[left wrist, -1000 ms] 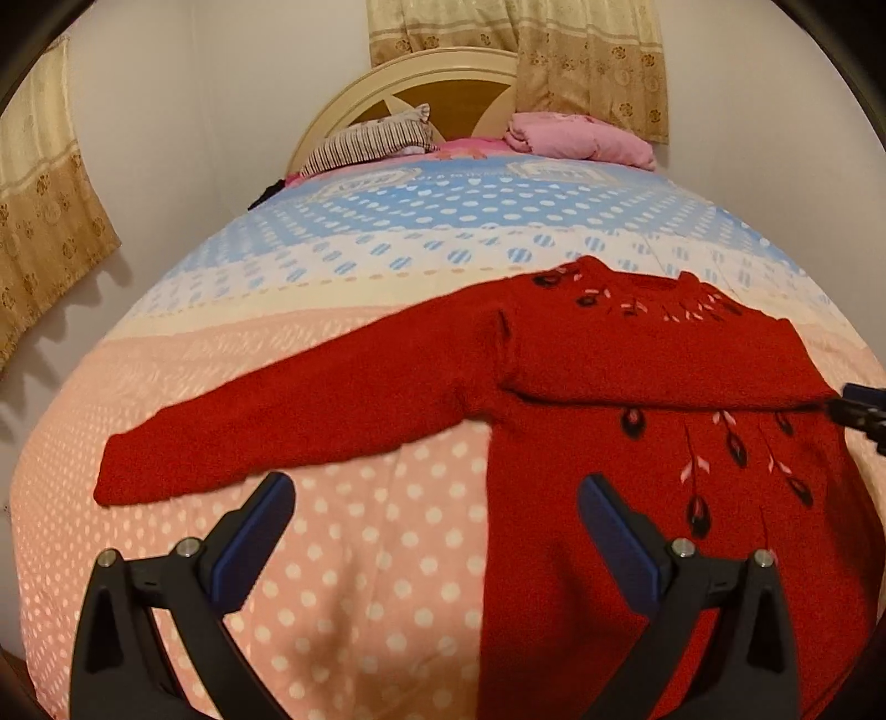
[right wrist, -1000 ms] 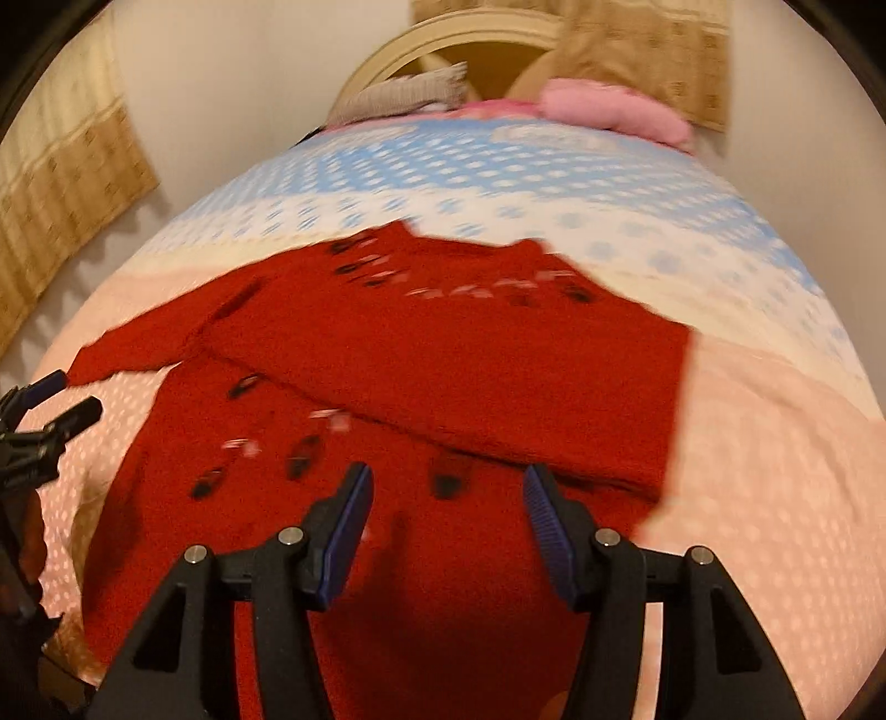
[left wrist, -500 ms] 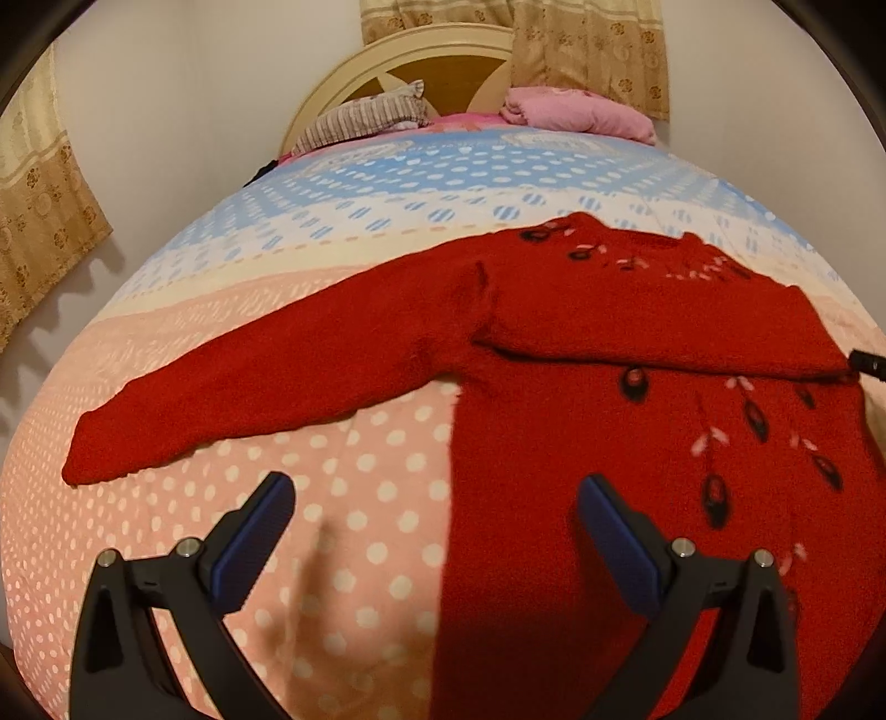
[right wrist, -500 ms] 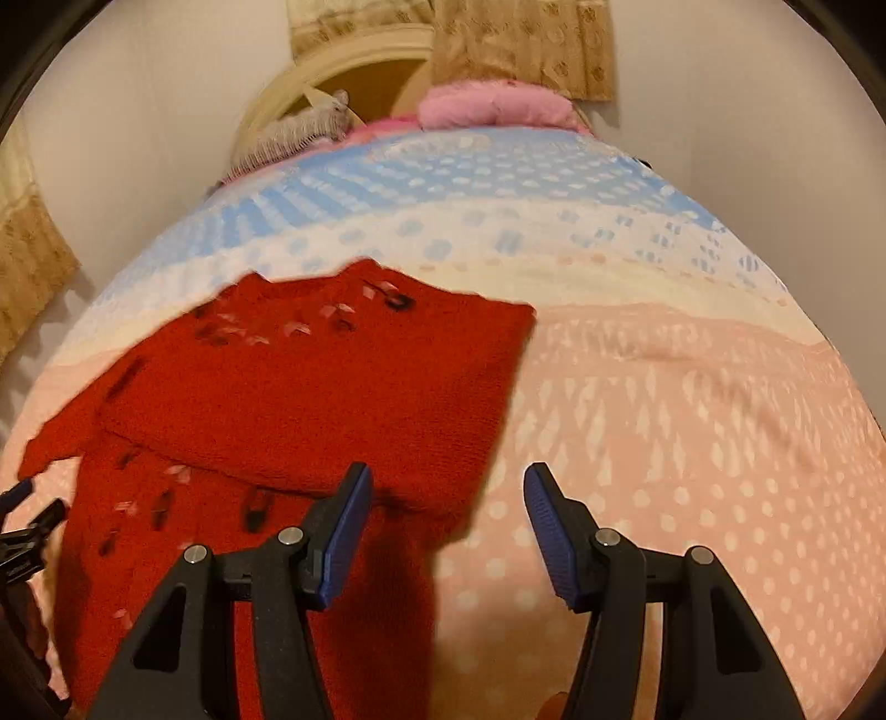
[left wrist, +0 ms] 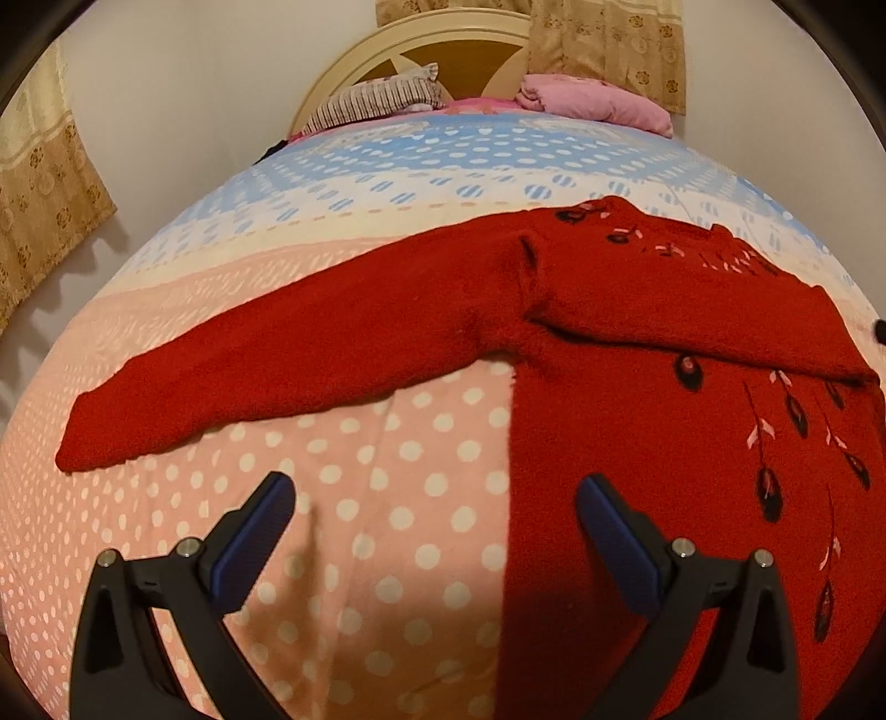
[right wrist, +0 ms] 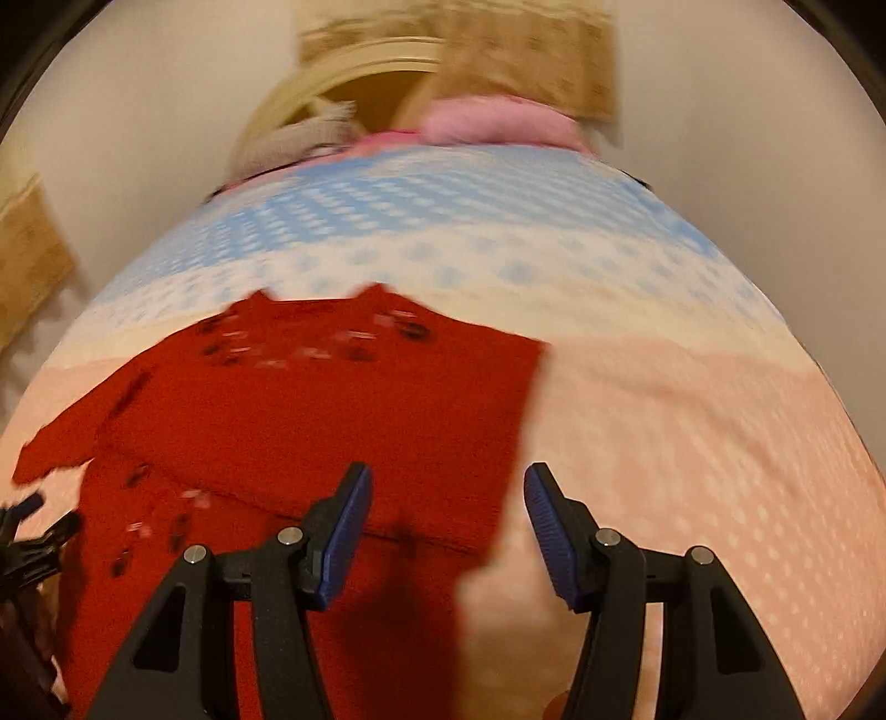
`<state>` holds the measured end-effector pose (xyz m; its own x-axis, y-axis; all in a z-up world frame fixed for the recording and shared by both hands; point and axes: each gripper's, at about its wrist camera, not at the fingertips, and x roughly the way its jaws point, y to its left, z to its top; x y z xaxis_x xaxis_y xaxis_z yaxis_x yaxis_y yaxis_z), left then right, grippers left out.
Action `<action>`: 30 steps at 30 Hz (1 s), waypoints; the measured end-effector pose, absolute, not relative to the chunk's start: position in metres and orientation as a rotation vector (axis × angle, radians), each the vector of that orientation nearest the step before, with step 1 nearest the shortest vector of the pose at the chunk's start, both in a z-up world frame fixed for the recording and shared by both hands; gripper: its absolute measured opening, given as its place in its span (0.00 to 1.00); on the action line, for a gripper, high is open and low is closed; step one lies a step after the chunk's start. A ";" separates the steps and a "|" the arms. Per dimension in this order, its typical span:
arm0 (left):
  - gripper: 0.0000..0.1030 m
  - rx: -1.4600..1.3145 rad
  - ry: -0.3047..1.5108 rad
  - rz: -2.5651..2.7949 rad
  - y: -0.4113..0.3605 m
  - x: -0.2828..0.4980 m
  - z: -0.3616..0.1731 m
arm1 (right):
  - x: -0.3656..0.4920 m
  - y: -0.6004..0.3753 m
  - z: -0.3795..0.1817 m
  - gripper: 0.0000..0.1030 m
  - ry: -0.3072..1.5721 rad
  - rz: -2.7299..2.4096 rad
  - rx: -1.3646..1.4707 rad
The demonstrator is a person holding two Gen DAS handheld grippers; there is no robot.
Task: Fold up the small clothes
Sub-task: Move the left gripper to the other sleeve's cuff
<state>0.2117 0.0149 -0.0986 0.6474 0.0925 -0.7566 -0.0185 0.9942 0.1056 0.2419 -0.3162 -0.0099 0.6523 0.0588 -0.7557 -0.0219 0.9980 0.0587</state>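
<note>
A small red knit sweater (left wrist: 664, 387) with dark embroidered leaves lies flat on the bed. Its right sleeve is folded across the chest; its left sleeve (left wrist: 277, 371) stretches out to the left. My left gripper (left wrist: 434, 531) is open and empty, above the bed near the sweater's lower left edge. In the right wrist view the sweater (right wrist: 310, 421) is blurred; my right gripper (right wrist: 446, 526) is open and empty over its right edge. The left gripper (right wrist: 33, 531) shows at that view's left edge.
The bed (left wrist: 387, 526) has a pink, white and blue dotted cover. A striped pillow (left wrist: 376, 99) and a pink folded blanket (left wrist: 598, 102) lie by the headboard (left wrist: 421, 39). Curtains hang on the walls at left (left wrist: 44, 183) and behind (left wrist: 609, 39).
My left gripper has shifted left, so the outstretched sleeve is more central. My right gripper swung right off the sweater, then partly back over its right edge. The sweater has not moved.
</note>
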 end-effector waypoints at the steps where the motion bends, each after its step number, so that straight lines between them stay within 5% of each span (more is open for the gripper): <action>1: 1.00 0.094 0.860 0.061 0.016 0.211 -0.097 | 0.246 -0.312 -0.017 0.56 0.887 0.061 0.038; 6: 1.00 0.097 0.848 0.070 0.037 0.204 -0.092 | 0.254 -0.336 -0.061 0.59 0.976 0.017 0.065; 17: 1.00 0.070 0.851 0.160 0.082 0.201 -0.091 | 0.232 -0.286 -0.011 0.63 0.853 0.109 0.010; 30: 1.00 0.046 0.890 0.360 0.185 0.210 -0.096 | 0.230 -0.271 -0.065 0.68 0.906 0.138 -0.054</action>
